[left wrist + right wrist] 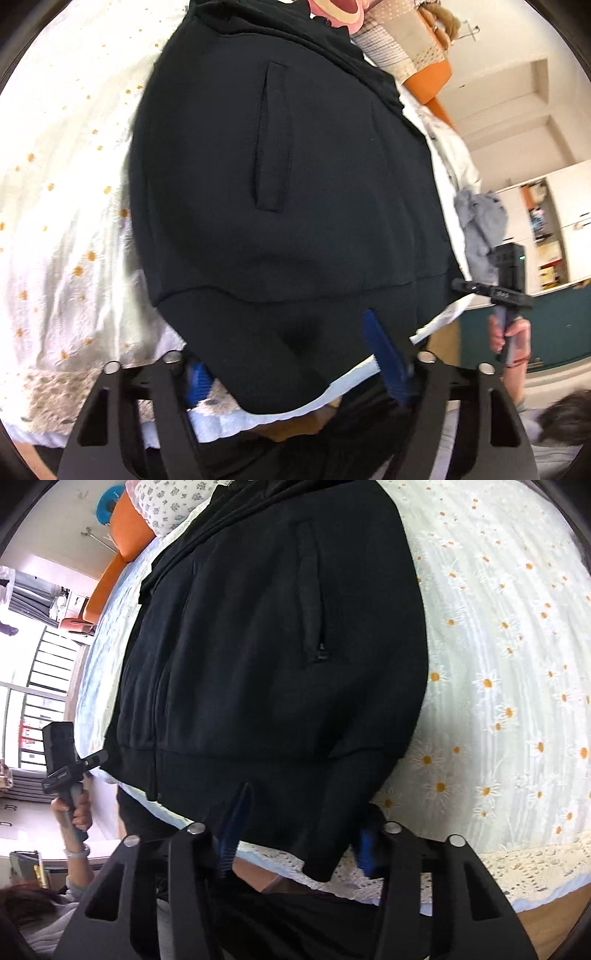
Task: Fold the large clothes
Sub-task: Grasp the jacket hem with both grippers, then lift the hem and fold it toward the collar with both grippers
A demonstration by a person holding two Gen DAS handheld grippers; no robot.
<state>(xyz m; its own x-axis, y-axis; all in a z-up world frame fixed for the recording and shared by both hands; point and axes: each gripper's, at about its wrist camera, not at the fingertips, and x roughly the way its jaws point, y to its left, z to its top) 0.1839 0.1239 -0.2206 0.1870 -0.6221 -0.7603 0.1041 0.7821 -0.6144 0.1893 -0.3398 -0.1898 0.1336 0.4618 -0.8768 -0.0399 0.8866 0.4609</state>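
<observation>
A large black zip jacket (280, 177) lies flat on a bed, hem toward me, one welt pocket showing in each view. It also fills the right wrist view (273, 657). My left gripper (291, 354) is open, its blue pads straddling the hem's left corner, which hangs over the bed edge. My right gripper (303, 819) is open too, its pads either side of the hem's right corner. The right gripper shows in the left wrist view (495, 291) and the left gripper in the right wrist view (70, 760).
The bed has a white daisy-print cover (509, 664) with a lace border (48, 391). An orange headboard (125, 542) and pillows (399, 44) lie beyond the jacket. A grey cloth (480, 225) sits at the bed's far side. Cupboards (554, 229) and a window (40, 672) stand off the bed.
</observation>
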